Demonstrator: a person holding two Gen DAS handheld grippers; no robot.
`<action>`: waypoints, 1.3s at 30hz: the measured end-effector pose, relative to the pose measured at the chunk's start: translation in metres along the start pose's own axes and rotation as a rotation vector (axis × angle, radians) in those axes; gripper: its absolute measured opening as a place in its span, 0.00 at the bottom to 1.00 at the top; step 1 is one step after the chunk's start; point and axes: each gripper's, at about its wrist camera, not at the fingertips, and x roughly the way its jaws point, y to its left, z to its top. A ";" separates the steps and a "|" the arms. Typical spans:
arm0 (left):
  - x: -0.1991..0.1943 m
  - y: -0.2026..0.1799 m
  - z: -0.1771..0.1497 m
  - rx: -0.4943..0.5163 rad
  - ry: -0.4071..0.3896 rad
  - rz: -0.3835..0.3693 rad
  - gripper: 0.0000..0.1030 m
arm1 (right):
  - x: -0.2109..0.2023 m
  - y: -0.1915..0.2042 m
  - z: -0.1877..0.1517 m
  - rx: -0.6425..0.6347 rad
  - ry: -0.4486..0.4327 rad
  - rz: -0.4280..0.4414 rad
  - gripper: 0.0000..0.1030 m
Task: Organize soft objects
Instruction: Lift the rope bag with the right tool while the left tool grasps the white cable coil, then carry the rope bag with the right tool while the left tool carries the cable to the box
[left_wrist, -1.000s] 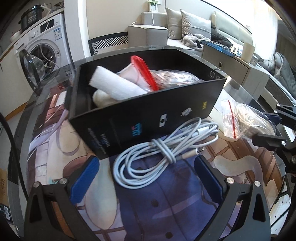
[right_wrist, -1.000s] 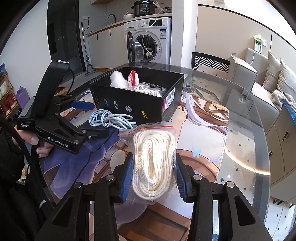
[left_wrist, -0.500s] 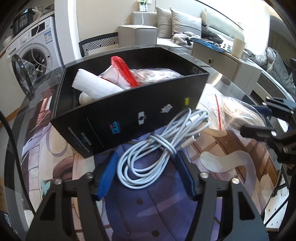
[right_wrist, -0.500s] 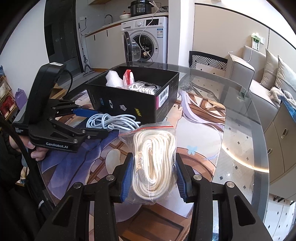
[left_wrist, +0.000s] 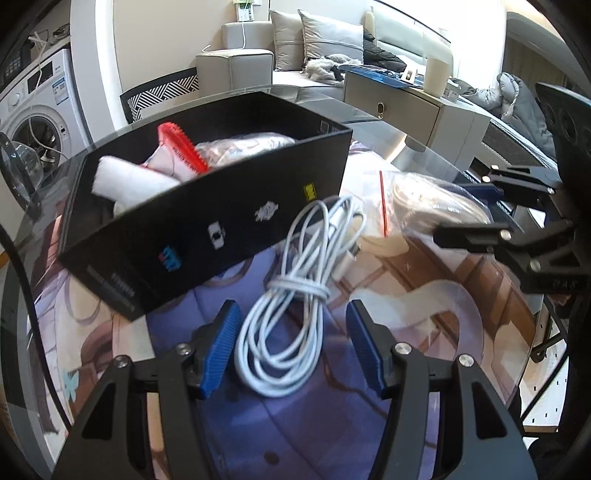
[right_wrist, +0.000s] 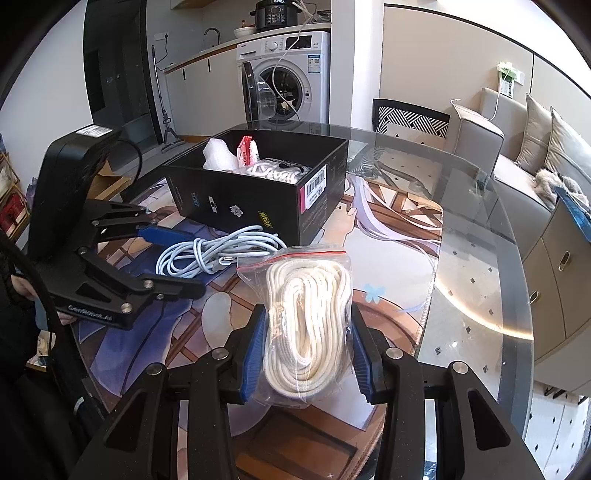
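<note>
A coiled white cable (left_wrist: 295, 299) lies on the printed mat in front of a black box (left_wrist: 207, 229). My left gripper (left_wrist: 291, 347) is open, its blue pads on either side of the cable's near loops without pressing them. The cable (right_wrist: 218, 253) and left gripper (right_wrist: 173, 258) also show in the right wrist view. My right gripper (right_wrist: 308, 350) is shut on a clear zip bag of white rope (right_wrist: 310, 317) resting on the mat. The box (right_wrist: 258, 192) holds a white foam roll (left_wrist: 125, 181), a red-edged packet (left_wrist: 181, 151) and a bagged bundle.
The round glass table (right_wrist: 480, 258) carries a printed mat (right_wrist: 391, 229). A patterned chair (right_wrist: 410, 116) stands behind it. A washing machine (right_wrist: 288, 77) is at the back and a sofa (right_wrist: 535, 147) to the right.
My left gripper has moved forward around the cable and narrowed from wide open, its pads now flanking the coil. The right gripper stays shut on the rope bag.
</note>
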 end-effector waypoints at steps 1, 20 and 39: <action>0.002 0.000 0.002 0.000 0.001 0.000 0.58 | 0.000 0.000 0.000 0.001 0.000 0.000 0.41; -0.013 -0.009 -0.003 0.039 -0.066 -0.082 0.30 | -0.013 -0.004 0.001 0.016 -0.048 -0.002 0.41; -0.090 0.037 0.010 -0.108 -0.236 -0.010 0.30 | -0.036 0.020 0.047 0.042 -0.151 0.020 0.41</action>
